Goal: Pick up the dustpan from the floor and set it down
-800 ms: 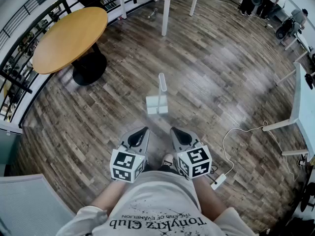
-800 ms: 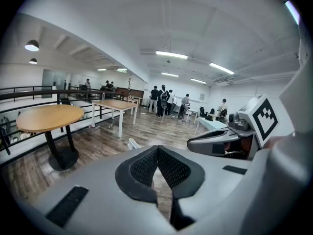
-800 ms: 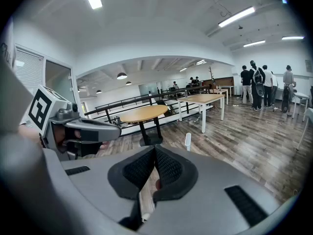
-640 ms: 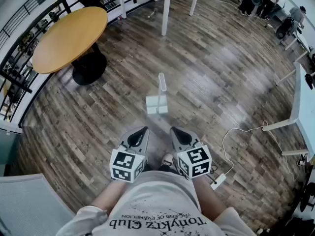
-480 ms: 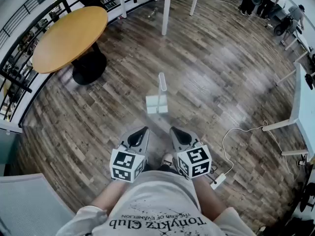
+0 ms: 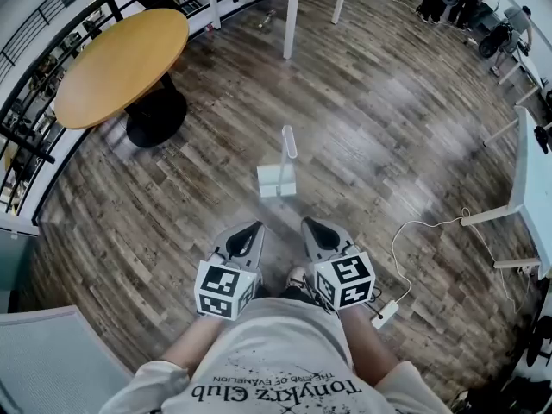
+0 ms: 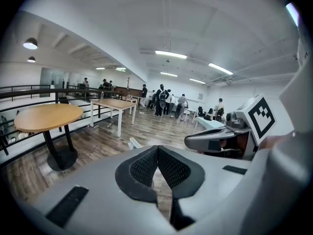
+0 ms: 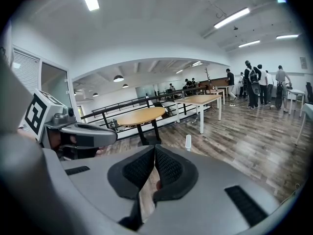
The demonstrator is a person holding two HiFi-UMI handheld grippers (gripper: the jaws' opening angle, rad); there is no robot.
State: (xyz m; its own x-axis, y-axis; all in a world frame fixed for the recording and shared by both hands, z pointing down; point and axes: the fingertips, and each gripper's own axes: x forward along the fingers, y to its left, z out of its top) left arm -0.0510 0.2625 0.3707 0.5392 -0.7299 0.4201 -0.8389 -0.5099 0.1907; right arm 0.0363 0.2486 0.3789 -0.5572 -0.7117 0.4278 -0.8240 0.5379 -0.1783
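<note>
While both of your grippers hang low in front of your waist, the dustpan (image 6: 277, 180) stands on the wood floor (image 6: 379, 119) ahead of you, well apart from either tool. Its pan rests on the boards and its white handle (image 6: 289, 141) rises upright from it. Your left gripper (image 6: 249, 229) has its dark pads (image 7: 144, 166) pressed together with nothing between them. Your right gripper (image 6: 311, 225) is closed in the same way and holds nothing. Both point a little downward, side by side.

By my reading you are at the approach, with the pick not yet begun. In the right gripper view the top of the handle shows just above and slightly to the right of the closed tips, so that side looks the better lined up. The left gripper view catches only a small white piece of the dustpan past its jaws.

The next move calls for closing the gap, by stepping or by reaching forward and down. Open the jaws of whichever gripper you choose before they arrive. Bring them to either side of the handle and only then squeeze. The dustpan looks light and narrow at its base, so a sideways nudge could tip it. Mind the white cable (image 6: 398, 247) trailing on the floor to your right; the round table (image 6: 121, 63) stands off to your left, clear of the path
</note>
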